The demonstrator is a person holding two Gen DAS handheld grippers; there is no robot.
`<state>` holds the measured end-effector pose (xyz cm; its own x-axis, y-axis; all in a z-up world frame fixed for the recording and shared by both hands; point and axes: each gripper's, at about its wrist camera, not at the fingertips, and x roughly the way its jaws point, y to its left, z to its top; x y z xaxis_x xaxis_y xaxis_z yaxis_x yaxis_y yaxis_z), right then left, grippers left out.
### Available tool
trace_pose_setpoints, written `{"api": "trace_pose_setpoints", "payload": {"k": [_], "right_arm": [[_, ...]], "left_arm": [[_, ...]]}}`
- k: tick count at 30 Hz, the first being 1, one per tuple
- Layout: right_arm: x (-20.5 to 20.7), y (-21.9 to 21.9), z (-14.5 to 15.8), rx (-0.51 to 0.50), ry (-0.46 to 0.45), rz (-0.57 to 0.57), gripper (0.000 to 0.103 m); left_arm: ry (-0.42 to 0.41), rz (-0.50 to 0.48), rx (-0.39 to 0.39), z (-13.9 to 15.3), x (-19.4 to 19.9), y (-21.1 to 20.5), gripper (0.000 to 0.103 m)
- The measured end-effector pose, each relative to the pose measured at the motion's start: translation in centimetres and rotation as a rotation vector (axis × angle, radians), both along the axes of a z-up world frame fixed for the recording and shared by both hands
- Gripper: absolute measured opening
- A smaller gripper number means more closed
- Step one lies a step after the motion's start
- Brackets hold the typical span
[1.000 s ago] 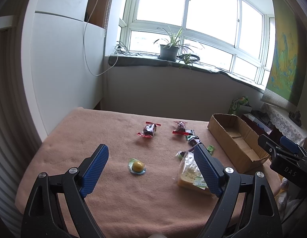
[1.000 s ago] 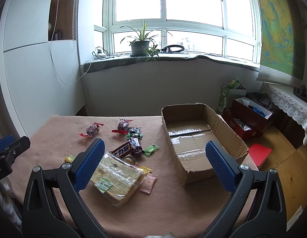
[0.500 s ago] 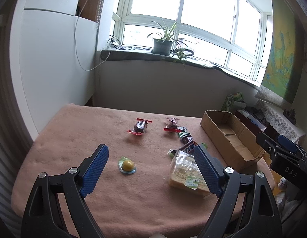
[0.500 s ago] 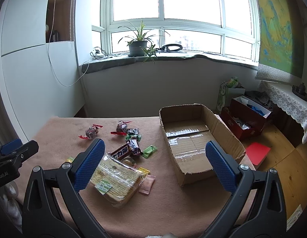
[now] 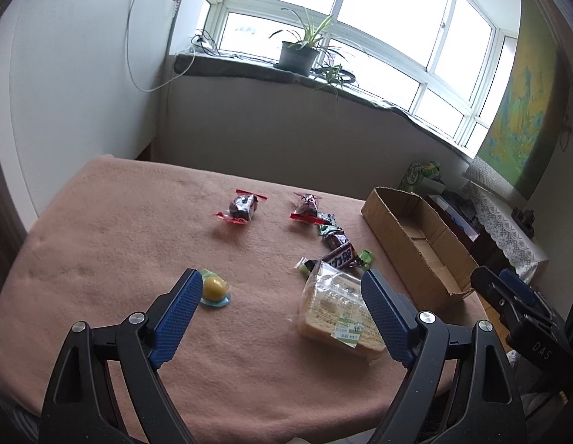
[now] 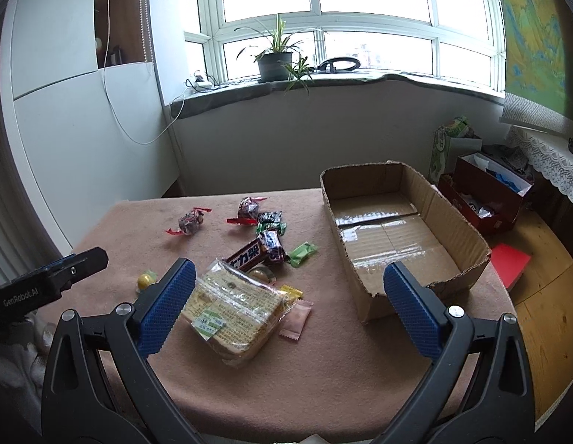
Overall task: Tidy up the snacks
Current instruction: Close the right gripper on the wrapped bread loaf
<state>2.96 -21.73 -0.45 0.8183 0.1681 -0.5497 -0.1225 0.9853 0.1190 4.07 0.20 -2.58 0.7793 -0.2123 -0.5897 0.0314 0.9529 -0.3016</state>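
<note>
Left gripper point(image 5: 279, 296) held above the near edge of the table covered in pinkish-brown fleece cloth point(image 5: 112, 244), blue-padded fingers point(image 5: 177, 314) spread wide, nothing between them. Small yellow jelly cup on a pale blue lid point(image 5: 214, 290) lies just beside the left fingertip. Clear-wrapped block of yellow wafer biscuits point(image 5: 336, 312) lies near the right finger. Beyond it, a dark brown chocolate bar with white lettering point(image 5: 340, 255). Two red-edged dark wrapped candies point(image 5: 244, 207) lie farther off. Open brown cardboard box point(image 5: 416, 244) at right. Right gripper point(image 5: 516, 307) visible at right edge; jaw state unclear.
</note>
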Motion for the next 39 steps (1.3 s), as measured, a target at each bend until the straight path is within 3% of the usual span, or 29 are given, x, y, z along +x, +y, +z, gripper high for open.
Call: {"api": "trace_pose_setpoints", "payload": {"k": [3,7,13,17,22,39], "right_arm": [[0.0,-0.1,-1.3,0.038,0.05,0.032,0.103],[0.2,-0.2,-3.2,0.117,0.13,0.083,0.091],[1.6,-0.3,-5.6,0.204,0.226,0.112,0.075],[2.4,-0.1,-6.3,0.223,0.26,0.129,0.069],[3.5,0.5,-7.6,0.234,0.309,0.145,0.059],[5.5,1.9,-9.6,0.228,0.368,0.171,0.049]], "left_arm": [[0.037,-0.014,-0.058,-1.0,0.5,0.5,0.083],[0.074,-0.041,-0.092,-2.0,0.9,0.5,0.073],[0.13,-0.107,-0.165,-3.4,2.1,-0.1,0.065],[0.164,-0.14,-0.17,-4.4,3.0,-0.8,0.053],[0.197,-0.175,-0.182,-5.4,4.2,-1.8,0.05],[0.259,-0.211,-0.179,-7.6,6.3,-2.7,0.042]]}}
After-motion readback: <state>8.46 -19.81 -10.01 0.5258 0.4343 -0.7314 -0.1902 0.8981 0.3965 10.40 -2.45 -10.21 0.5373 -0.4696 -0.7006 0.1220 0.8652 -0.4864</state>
